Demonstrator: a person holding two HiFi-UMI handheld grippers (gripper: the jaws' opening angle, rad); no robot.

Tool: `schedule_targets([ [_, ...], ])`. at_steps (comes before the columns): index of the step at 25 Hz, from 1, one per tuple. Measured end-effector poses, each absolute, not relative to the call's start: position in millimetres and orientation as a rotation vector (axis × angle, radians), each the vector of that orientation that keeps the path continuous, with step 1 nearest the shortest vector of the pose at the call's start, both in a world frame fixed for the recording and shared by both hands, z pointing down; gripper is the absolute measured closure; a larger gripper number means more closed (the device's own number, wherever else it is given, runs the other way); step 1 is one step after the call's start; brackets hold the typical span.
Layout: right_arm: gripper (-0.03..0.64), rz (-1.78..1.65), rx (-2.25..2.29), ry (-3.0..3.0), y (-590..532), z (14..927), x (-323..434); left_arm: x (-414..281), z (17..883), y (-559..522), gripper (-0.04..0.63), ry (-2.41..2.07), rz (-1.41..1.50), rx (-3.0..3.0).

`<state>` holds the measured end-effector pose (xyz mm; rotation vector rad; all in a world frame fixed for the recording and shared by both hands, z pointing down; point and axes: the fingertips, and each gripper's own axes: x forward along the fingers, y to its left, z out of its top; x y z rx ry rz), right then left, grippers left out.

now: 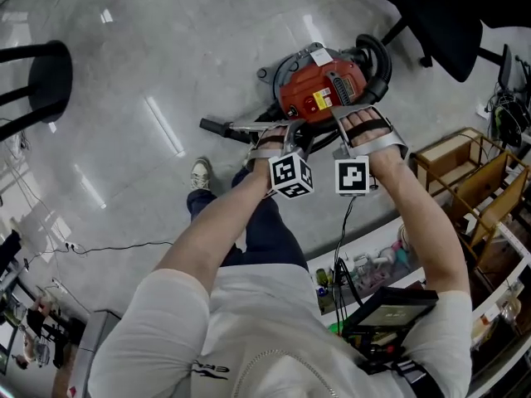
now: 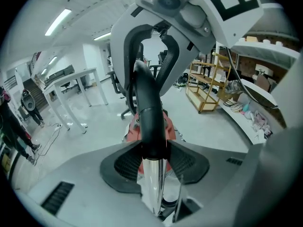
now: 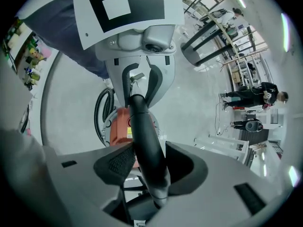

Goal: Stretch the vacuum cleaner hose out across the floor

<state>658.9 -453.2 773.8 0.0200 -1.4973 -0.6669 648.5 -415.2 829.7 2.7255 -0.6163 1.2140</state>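
Hose point(image 1: 383, 56) isn't stretched: it sits curled in a loop round the far-right side of the vac point(image 1: 319, 89), top centre of the head view, so it has no single long axis there (it bends back on itself). Its stiff end does. The chrome wand point(image 1: 249, 125) runs approx level across that view, pointing left to a black tip point(image 1: 212, 125), just below the vac.

Counts, big to small:
- 1 floor point(image 1: 166, 48), pale and glossy
- 1 person point(image 1: 265, 338)
- 2 chairs: chair point(image 1: 440, 15) top right, 2nd chair point(image 1: 46, 77) at left edge
- 1 wooden rack point(image 1: 452, 148) at right
- 1 vac, red w/ black trim
- 1 hose
- 1 wand
- 1 black handle point(image 2: 149, 112)
- 2 grippers
- 1 shoe point(image 1: 199, 174)

Left gripper point(image 2: 154, 159) is clamped where handle meets wand. Both pads point(image 2: 124, 163) press the tube, w/ chrome running back toward the camera and the handle curving up and away. Right gripper point(image 3: 149, 167) is closed on the handle's black bend, a pad on each side, w/ vac and hose loop on the floor beyond. The grippers sit side by side, near the vac.
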Motion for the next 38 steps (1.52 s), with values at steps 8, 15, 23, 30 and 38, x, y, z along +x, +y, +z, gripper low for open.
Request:
schedule_targets([
  [8, 0.420, -0.658, 0.025, -1.393, -463, 713, 685, 663, 772, -425, 0.434, -0.578, 1.195, 2.786],
  [15, 0.420, -0.635, 0.091, -1.360, -462, 668, 706, 677, 722, -430, 0.434, -0.550, 1.191, 2.850],
  [23, 0.420, -0.641, 0.160, -1.356, -445, 625, 715, 685, 680, -413, 0.434, -0.527, 1.202, 2.892],
  [30, 0.423, -0.647, 0.230, -1.299, -446, 581, 741, 703, 630, -410, 0.436, -0.532, 1.129, 2.967],
  [38, 0.430, -0.684, 0.259, -1.280, -464, 559, 754, 717, 608, -422, 0.437, -0.557, 1.094, 2.917],
])
